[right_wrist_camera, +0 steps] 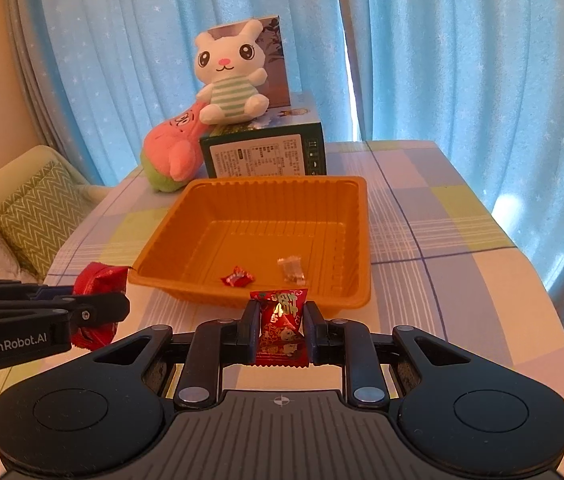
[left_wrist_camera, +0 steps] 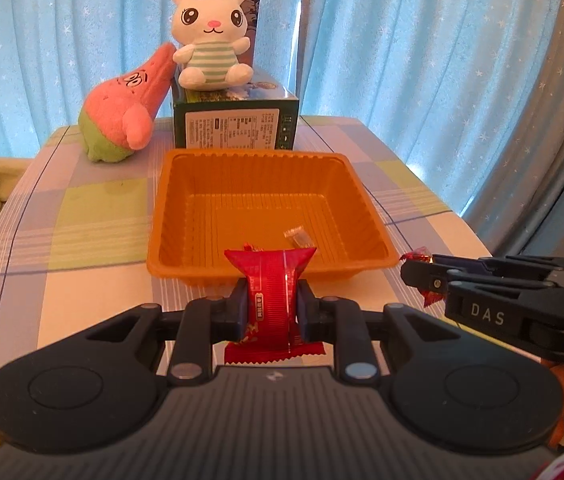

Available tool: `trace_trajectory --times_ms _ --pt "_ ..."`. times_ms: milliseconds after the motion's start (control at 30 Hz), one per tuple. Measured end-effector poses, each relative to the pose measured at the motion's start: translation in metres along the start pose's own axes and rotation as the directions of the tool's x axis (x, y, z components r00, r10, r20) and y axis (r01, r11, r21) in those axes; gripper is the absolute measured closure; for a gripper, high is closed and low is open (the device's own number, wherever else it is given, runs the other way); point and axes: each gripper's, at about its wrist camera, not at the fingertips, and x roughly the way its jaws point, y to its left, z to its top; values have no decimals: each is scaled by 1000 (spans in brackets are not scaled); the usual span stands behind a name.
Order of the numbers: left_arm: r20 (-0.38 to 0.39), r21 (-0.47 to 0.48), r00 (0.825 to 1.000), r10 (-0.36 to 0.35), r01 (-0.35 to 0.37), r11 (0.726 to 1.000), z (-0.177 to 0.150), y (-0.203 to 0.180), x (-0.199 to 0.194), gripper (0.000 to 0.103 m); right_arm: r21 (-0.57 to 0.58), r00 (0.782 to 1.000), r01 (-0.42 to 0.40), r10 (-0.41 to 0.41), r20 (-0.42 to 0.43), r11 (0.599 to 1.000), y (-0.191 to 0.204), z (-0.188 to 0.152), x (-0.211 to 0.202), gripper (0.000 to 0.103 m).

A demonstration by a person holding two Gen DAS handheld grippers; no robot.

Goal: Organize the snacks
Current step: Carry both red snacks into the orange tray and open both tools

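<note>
An orange plastic tray (left_wrist_camera: 355,190) (right_wrist_camera: 363,216) sits mid-table. In it lie a clear-wrapped candy (left_wrist_camera: 299,237) (right_wrist_camera: 291,269) and a small red candy (right_wrist_camera: 237,277). My left gripper (left_wrist_camera: 270,300) is shut on a red snack packet (left_wrist_camera: 270,296), held just before the tray's near rim; it also shows in the right wrist view (right_wrist_camera: 98,280). My right gripper (right_wrist_camera: 283,320) is shut on a red candy packet (right_wrist_camera: 282,320), just before the tray's near rim; the gripper shows at the right of the left wrist view (left_wrist_camera: 421,276).
Behind the tray stands a green box (left_wrist_camera: 238,120) (right_wrist_camera: 266,152) with a white bunny plush (left_wrist_camera: 212,36) (right_wrist_camera: 232,76) on top. A pink starfish plush (left_wrist_camera: 122,108) (right_wrist_camera: 172,150) leans beside it. The checked tablecloth (left_wrist_camera: 82,216) covers the table. Blue curtains hang behind; a cushion (right_wrist_camera: 38,216) lies left.
</note>
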Motion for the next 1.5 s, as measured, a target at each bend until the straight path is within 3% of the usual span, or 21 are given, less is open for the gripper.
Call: trace_trajectory --times_ms 467,767,1100,1133,1167,1500 --pt "-25 -12 1000 -1 1 1000 45 26 58 82 6 997 -9 9 -73 1000 -8 49 76 80" --pt "-48 -50 999 -20 18 999 61 43 92 82 5 993 -17 17 -117 1000 -10 64 112 80" --pt "-64 -56 997 -39 35 998 58 46 120 81 27 988 -9 13 -152 1000 -18 59 132 80" --pt "-63 -63 997 -37 33 997 57 47 122 79 30 988 -11 15 -154 1000 -18 58 133 80" --pt "-65 -74 997 -31 26 997 55 49 125 70 31 988 -13 18 -156 999 -19 57 133 80" --pt "-51 -81 998 -28 23 996 47 54 115 68 27 988 -13 17 -154 1000 -18 58 134 80"
